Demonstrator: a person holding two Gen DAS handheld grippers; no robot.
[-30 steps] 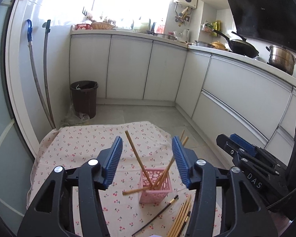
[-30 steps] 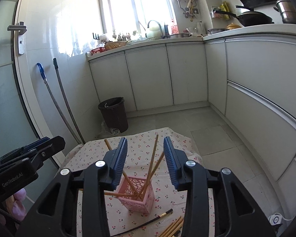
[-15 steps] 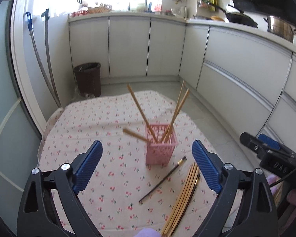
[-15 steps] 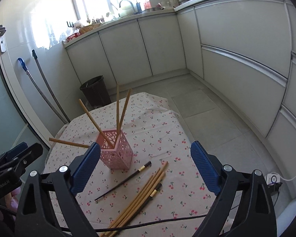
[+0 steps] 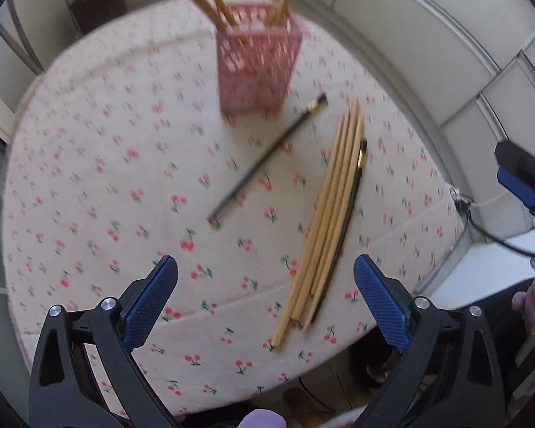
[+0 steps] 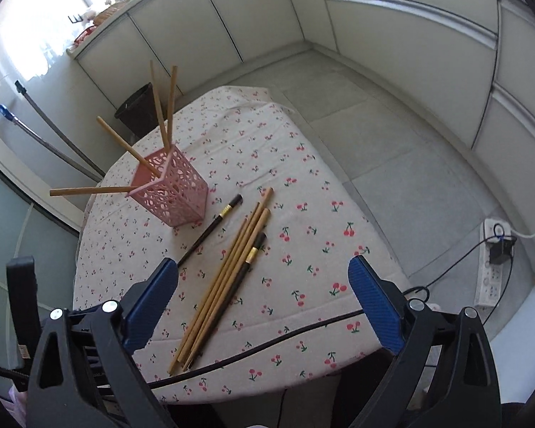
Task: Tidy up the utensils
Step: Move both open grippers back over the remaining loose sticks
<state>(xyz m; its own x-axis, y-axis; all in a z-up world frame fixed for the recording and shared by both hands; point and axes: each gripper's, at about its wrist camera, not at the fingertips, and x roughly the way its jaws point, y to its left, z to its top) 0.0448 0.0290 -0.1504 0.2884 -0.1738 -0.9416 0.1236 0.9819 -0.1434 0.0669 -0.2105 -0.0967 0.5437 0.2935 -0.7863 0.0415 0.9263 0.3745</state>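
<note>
A pink lattice holder (image 5: 256,67) (image 6: 173,192) stands on the cherry-print tablecloth (image 5: 89,178) (image 6: 303,192) with several wooden chopsticks (image 6: 160,107) leaning in it. A bundle of wooden chopsticks (image 5: 324,214) (image 6: 224,278) lies near the front edge with a black chopstick (image 6: 244,267) beside it. Another black chopstick (image 5: 267,158) (image 6: 210,230) lies alone near the holder. My left gripper (image 5: 265,299) is open and empty above the bundle's near end. My right gripper (image 6: 264,303) is open and empty above the front edge.
White kitchen cabinets (image 6: 410,53) line the back and right. A dark bin (image 6: 135,110) and mop handles (image 6: 53,135) stand at the left. A black cable (image 6: 285,339) crosses the table's front edge. A power strip (image 6: 492,264) lies on the floor at the right.
Both grippers opened wide, from nearly closed, and tilted down toward the table. The views now look down on the loose chopsticks, closer to the table's front edge.
</note>
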